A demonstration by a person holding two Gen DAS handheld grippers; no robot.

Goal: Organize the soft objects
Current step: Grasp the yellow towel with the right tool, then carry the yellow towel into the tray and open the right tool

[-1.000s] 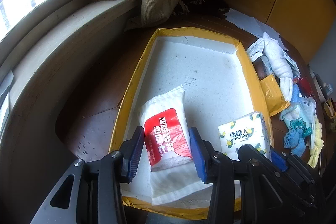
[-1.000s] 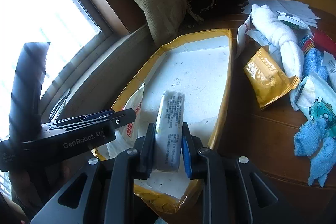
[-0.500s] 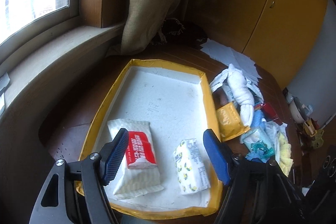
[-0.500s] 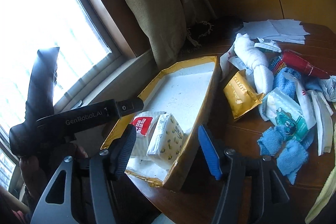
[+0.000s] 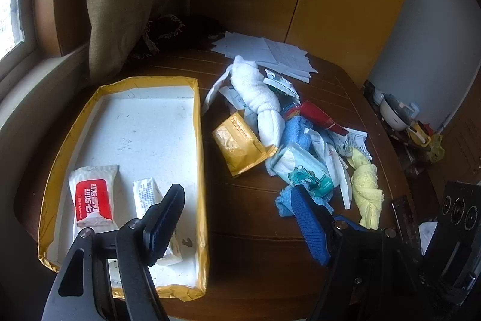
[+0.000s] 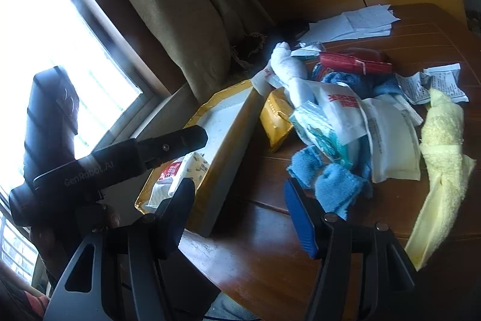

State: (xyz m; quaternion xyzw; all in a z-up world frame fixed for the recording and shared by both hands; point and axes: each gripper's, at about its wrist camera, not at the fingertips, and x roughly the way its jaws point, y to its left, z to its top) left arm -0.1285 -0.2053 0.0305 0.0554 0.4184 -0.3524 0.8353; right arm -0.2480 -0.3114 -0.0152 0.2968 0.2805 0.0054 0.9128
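Both hand-held grippers are hanging empty over the bench, jaws standing wide apart with nothing between them. The left hand-held gripper [image 5: 237,218] is straddling the right wall of the yellow-rimmed tray [image 5: 198,140], its left finger over the tray floor and its right finger over the near edge of the pile. Two packs are already lying in the near end of the tray: the red-labelled wipes pack [image 5: 91,197] on the left and the small tissue pack [image 5: 147,194] just beside it on the right, partly hidden behind that left finger.

The rest of the soft things are sitting in a loose heap on the bare wood to the right of the tray. The right hand-held gripper [image 6: 237,209] is pointing at the near side of that heap, and the blue cloth [image 6: 333,179] is lying just beyond and slightly right of its right finger, crumpled with no clear long axis. Behind it, the teal-printed pack [image 6: 321,134] is running from far left to near right, and the yellow towel [image 6: 439,146] is stretching from far to near along the right side of the heap.

By my reading, the blue cloth is the nearest candidate, and the right hand is placed better for it, needing only a short push forward and rightward. The left would have to cross away from the tray wall first.
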